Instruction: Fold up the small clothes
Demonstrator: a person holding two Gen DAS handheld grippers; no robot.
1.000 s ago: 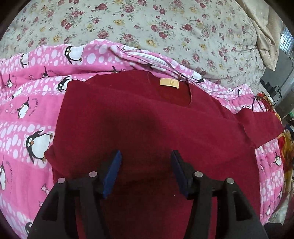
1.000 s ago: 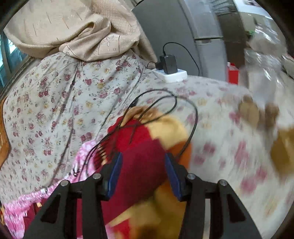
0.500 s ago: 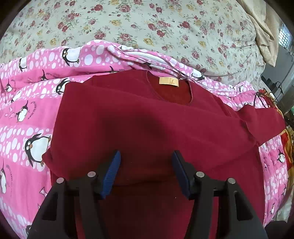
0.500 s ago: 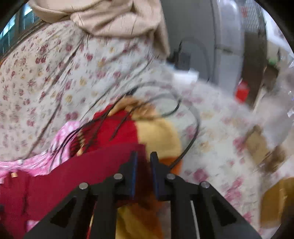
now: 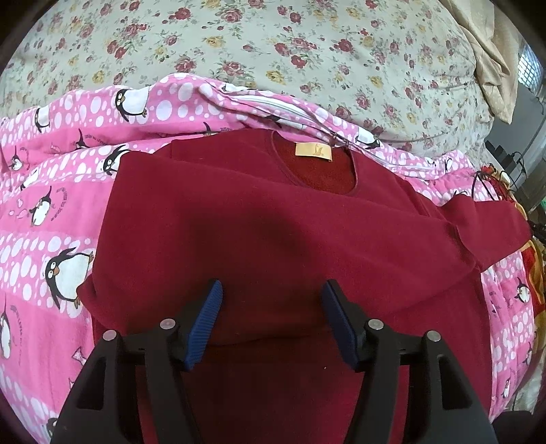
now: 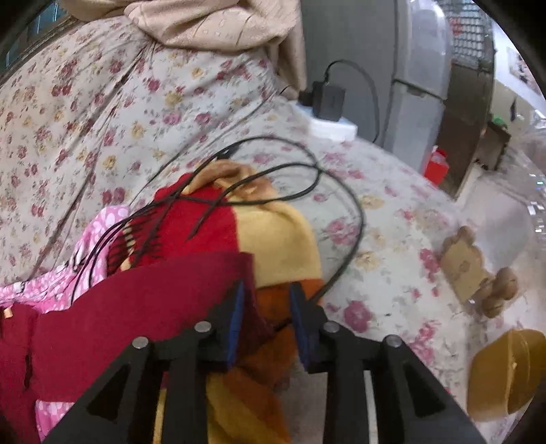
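Observation:
A dark red sweater (image 5: 273, 232) lies flat on a pink penguin blanket (image 5: 51, 222), collar and yellow label (image 5: 313, 150) at the far side. Its left sleeve is folded over the body. Its right sleeve (image 5: 484, 225) stretches out to the right. My left gripper (image 5: 271, 317) is open and empty, just above the sweater's lower middle. In the right wrist view the sleeve's cuff end (image 6: 170, 293) lies at my right gripper (image 6: 266, 307), whose jaws stand partly open with the cuff edge between them, over an orange and yellow blanket (image 6: 273, 235).
A floral bedsheet (image 5: 273, 51) covers the bed. Black cables (image 6: 307, 191) loop over the red and yellow blanket. A charger on a white power strip (image 6: 331, 119) sits at the far bed edge. Beige cloth (image 6: 211, 24) is bunched at the back. Brown objects (image 6: 477, 269) lie to the right.
My right gripper closed on the sleeve cuff half a second ago and its jaws have now parted again, with the sleeve pulled out rightward. My left gripper stays open and has barely moved.

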